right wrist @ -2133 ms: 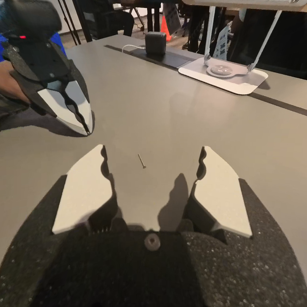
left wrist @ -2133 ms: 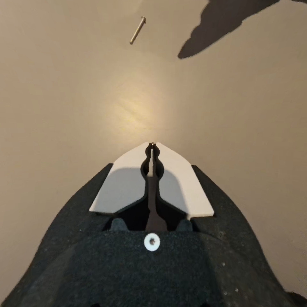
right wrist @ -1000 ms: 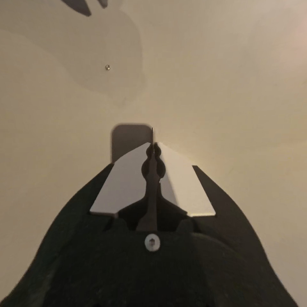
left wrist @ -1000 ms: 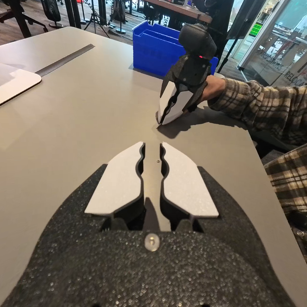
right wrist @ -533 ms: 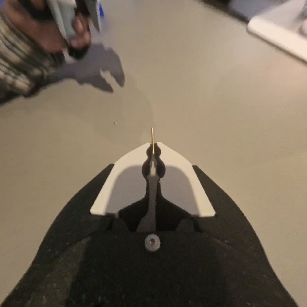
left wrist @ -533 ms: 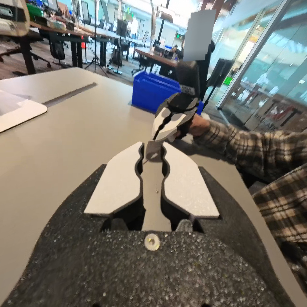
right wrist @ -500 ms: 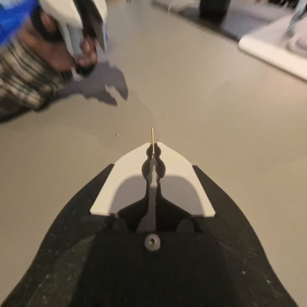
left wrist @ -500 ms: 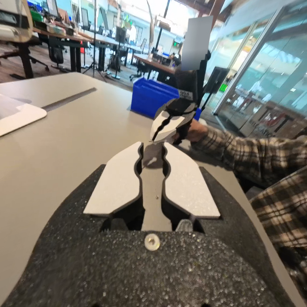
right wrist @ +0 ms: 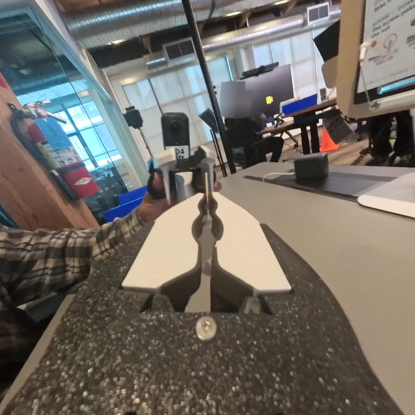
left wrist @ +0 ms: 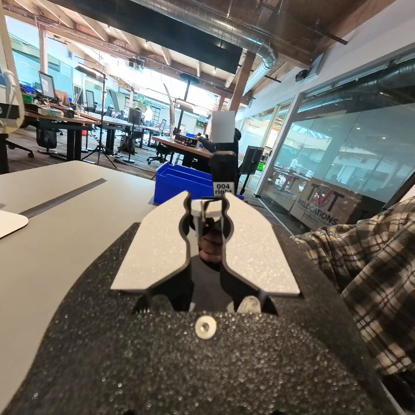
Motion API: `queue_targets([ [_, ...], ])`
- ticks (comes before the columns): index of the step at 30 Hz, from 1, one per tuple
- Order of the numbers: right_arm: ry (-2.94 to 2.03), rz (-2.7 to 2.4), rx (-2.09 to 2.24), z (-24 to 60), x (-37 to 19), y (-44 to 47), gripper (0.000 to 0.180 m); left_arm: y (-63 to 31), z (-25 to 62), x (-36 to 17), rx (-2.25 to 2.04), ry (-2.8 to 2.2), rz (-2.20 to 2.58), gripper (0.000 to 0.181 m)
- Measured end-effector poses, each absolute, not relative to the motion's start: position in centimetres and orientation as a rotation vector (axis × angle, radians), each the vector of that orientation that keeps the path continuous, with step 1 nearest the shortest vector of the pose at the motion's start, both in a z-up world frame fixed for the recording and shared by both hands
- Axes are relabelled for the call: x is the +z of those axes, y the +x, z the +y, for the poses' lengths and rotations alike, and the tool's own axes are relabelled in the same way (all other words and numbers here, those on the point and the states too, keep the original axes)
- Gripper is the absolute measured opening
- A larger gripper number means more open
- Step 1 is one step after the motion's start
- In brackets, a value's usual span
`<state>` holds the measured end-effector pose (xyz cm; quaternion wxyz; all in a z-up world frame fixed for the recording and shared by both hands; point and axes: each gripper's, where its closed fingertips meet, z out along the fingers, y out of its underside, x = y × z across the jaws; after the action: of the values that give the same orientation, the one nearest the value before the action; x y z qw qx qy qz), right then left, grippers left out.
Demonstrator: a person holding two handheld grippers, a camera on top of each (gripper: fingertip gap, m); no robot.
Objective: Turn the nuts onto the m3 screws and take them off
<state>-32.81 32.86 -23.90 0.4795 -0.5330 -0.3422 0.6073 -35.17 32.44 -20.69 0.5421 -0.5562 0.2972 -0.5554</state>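
A blue bin (left wrist: 179, 183) sits at the far edge of the grey worktop (left wrist: 67, 224), a white pad (left wrist: 11, 222) lies at the left, and a dark strip (left wrist: 62, 199) is set into the top. In the right wrist view a small dark block (right wrist: 311, 165) with a white cable (right wrist: 278, 174) rests on that strip, and an orange cone (right wrist: 327, 140) stands on the floor behind.

Both grippers are raised and face each other, so each blocks the other's view ahead. Their fingers are flat white plates with wavy inner edges on grainy black bodies. A plaid sleeve (left wrist: 370, 269) fills the right of the left wrist view.

The left gripper (left wrist: 206, 203) is spread, with nothing between its fingers. The right gripper (right wrist: 207, 197) is pressed together, pinching the screw (right wrist: 207, 185), a thin metal pin. Its long axis runs straight on from the fingertips toward the left gripper, off the worktop.
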Motion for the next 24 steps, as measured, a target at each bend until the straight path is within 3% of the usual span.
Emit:
queue_targets([
  [24,-1.084,-0.656,1.772,30.3,-21.4,-32.9,0.002,-32.1,30.4,-20.1,-1.381,-1.272,0.759,0.012],
])
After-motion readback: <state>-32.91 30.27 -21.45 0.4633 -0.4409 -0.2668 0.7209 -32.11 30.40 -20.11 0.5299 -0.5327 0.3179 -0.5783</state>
